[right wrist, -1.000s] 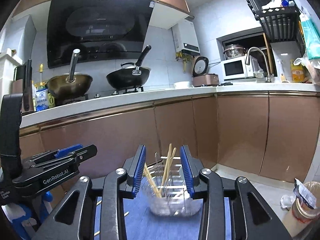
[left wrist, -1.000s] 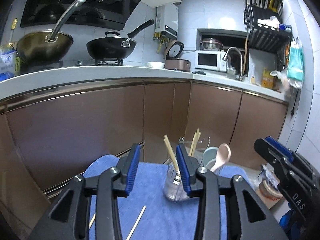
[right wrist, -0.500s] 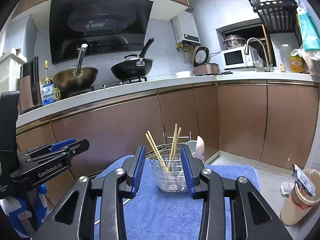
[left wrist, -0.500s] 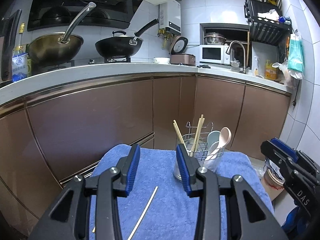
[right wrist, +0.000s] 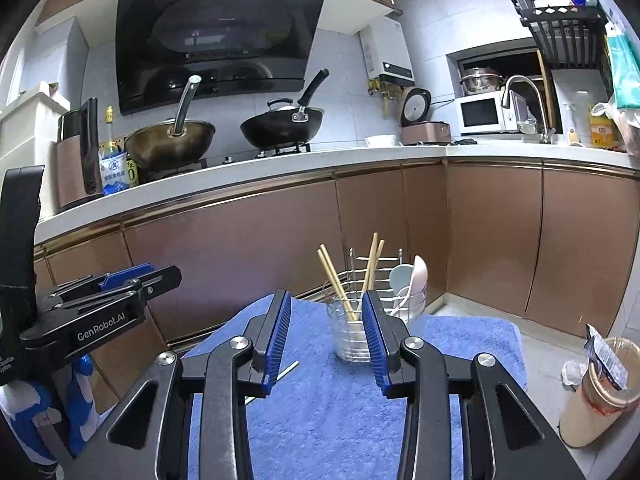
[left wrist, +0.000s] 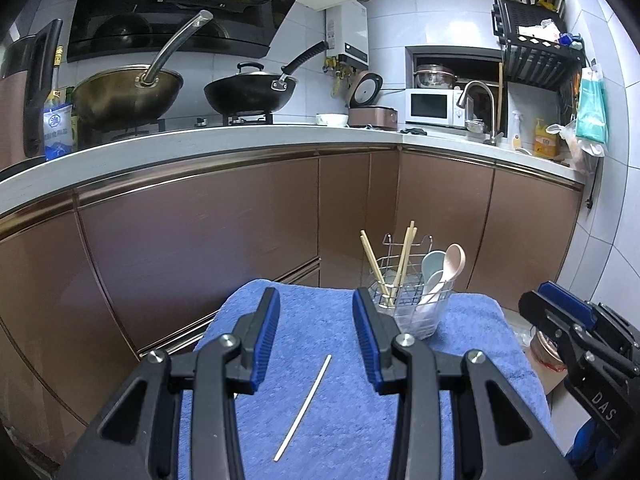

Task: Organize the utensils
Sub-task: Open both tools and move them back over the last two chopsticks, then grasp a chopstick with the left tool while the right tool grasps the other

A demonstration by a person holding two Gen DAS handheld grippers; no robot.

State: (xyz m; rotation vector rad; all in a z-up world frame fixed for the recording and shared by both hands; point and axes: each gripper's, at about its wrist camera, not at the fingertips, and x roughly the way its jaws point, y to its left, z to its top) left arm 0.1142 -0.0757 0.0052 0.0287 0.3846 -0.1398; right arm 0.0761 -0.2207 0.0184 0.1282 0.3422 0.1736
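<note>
A blue terry towel covers the low table, likely to keep utensils from sliding. At its far end a wire utensil rack holds wooden chopsticks and pastel spoons upright. One pale loose chopstick lies flat below the left gripper, not yet sorted. The right gripper hovers too; both have jaws apart, holding nothing.

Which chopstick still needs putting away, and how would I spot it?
Look at the blue towel spread in front of the brown cabinets. A wire holder stands at its far side with chopsticks and spoons upright in it. The loose chopstick is the only pale stick lying flat on the towel, nearer than the holder.
</note>
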